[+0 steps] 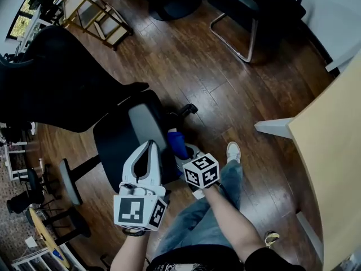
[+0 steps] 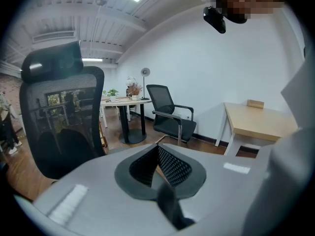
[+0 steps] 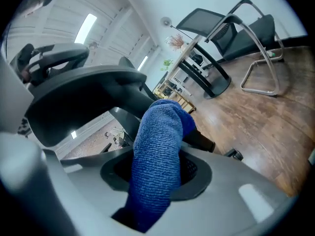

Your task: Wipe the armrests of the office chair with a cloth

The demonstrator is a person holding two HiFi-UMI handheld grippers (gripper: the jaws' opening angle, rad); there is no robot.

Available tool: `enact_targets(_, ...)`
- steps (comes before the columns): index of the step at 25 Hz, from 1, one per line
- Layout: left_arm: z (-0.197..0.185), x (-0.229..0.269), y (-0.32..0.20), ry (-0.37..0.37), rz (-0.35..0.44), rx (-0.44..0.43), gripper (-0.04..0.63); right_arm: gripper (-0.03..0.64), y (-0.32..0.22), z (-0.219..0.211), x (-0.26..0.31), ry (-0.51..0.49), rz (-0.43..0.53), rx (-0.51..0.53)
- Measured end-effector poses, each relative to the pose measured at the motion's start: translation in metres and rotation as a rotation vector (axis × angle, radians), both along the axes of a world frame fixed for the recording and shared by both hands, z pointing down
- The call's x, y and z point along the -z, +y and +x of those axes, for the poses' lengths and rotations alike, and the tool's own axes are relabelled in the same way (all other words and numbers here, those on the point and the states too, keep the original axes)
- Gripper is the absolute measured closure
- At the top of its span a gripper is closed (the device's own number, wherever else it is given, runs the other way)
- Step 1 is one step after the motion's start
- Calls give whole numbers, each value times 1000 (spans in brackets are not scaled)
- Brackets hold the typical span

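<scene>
The black office chair's seat (image 1: pixel 127 137) and mesh backrest (image 1: pixel 53 86) lie below me; its left armrest (image 1: pixel 70 180) with a grey pad sticks out at the left. My left gripper (image 1: pixel 151 144) hovers over the seat, shut with nothing in it; the left gripper view shows its pads (image 2: pixel 170 165) meeting before the backrest (image 2: pixel 64 117). My right gripper (image 1: pixel 180 152) is shut on a blue cloth (image 1: pixel 177 143) at the seat's right edge. The cloth (image 3: pixel 158 156) hangs out between the jaws, close under the chair's dark body (image 3: pixel 83 95). The right armrest is hidden.
Dark wooden floor (image 1: pixel 225 89) all round. A second black chair on a chrome frame (image 1: pixel 242 16) stands at the back, a wooden stand (image 1: pixel 93 13) at the back left, a light wood desk (image 1: pixel 333 145) at the right. My jeans leg and white shoe (image 1: pixel 233 151) are beside the chair.
</scene>
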State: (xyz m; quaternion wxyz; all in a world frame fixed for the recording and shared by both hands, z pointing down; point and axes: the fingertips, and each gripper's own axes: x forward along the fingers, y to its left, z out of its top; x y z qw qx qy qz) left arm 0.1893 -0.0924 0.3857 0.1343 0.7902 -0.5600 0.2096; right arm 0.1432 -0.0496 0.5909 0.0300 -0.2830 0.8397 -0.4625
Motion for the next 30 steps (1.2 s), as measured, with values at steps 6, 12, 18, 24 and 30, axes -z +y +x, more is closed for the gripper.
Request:
enact_targets(6, -10, -4, 25, 41, 10, 19, 617, 482, 12, 7, 38, -2, 72, -15)
enact_targets(12, -35, -1, 54, 95, 48, 65, 617, 482, 45, 12, 38, 103, 99, -15)
enact_targets(18, -90, -5, 91, 166, 57, 139, 617, 482, 96, -31, 51, 206, 135, 25)
enact_targets(24, -152, -40, 122, 237, 38, 252, 617, 481, 86, -79, 73, 319, 264, -22)
enact_targets(30, -199, -62, 131, 287, 44, 304, 617, 482, 36, -99, 63, 433, 322, -159)
